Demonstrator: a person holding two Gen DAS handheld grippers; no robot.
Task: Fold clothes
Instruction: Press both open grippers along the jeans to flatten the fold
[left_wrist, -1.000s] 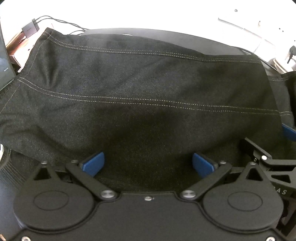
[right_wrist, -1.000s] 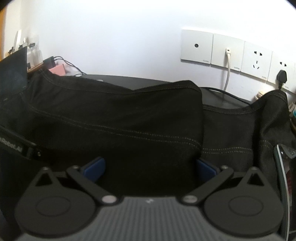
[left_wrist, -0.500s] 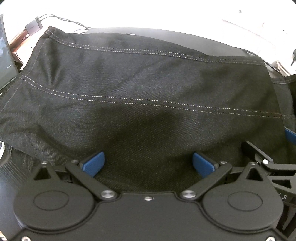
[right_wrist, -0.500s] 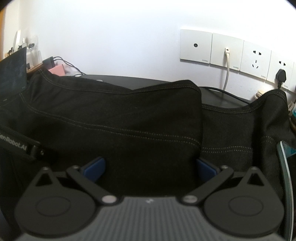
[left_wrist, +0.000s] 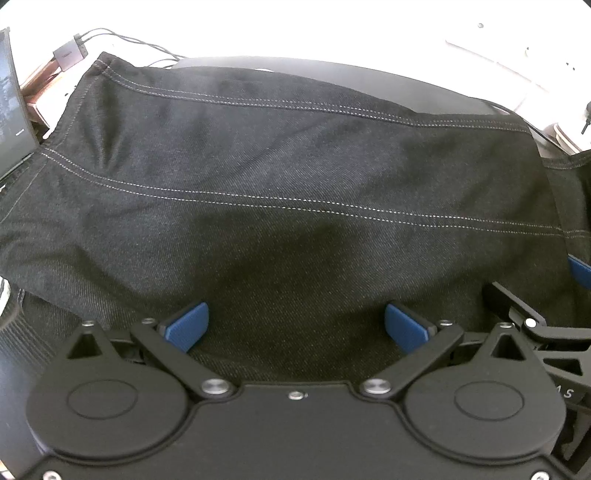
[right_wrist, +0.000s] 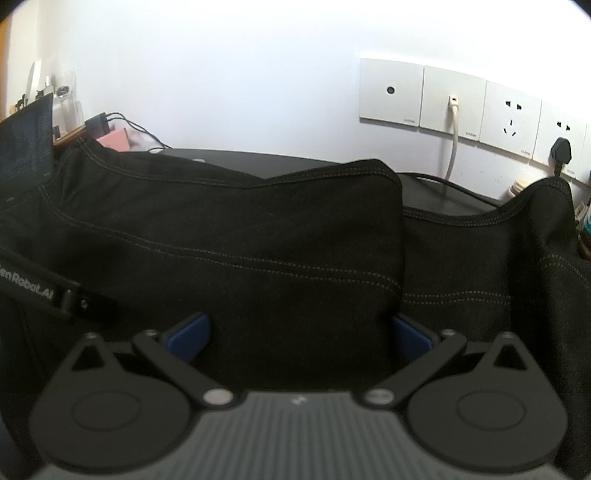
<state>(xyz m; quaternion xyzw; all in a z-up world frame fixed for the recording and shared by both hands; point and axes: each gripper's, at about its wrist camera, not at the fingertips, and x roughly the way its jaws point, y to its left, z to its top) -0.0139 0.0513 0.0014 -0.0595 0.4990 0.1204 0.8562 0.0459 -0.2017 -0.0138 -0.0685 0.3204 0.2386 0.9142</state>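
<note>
1. The left gripper has its two blue pads spread wide, and nothing is held between them; only black denim is seen in the gap.
2. The right gripper is also wide apart, with its blue pads on each side of the folded cloth and not closing on it.
3. The black denim garment fills almost all of the left wrist view. It lies on a dark table, which shows only as a thin strip at 12 o'clock, behind the far hem.
4. The far edge of the garment is a hem with double white stitching, running from 11 o'clock to 2 o'clock. A second double seam crosses the middle from 9 o'clock to 3 o'clock.
5. In the right wrist view, the upper folded layer ends in a straight vertical edge at about 2 o'clock from the gripper. A lower layer goes on toward 3 o'clock and rises at its far corner.
6. Room at the edges is small: a laptop screen stands close to the cloth at 9 to 10 o'clock, and a pink box with a cable adapter sits near the corner at 10 o'clock.
7. On the wall at 1 to 2 o'clock are white wall sockets; a white cable and a black plug are in them.
8. The left gripper body appears in the right wrist view at 9 o'clock, just beside the right one.
</note>
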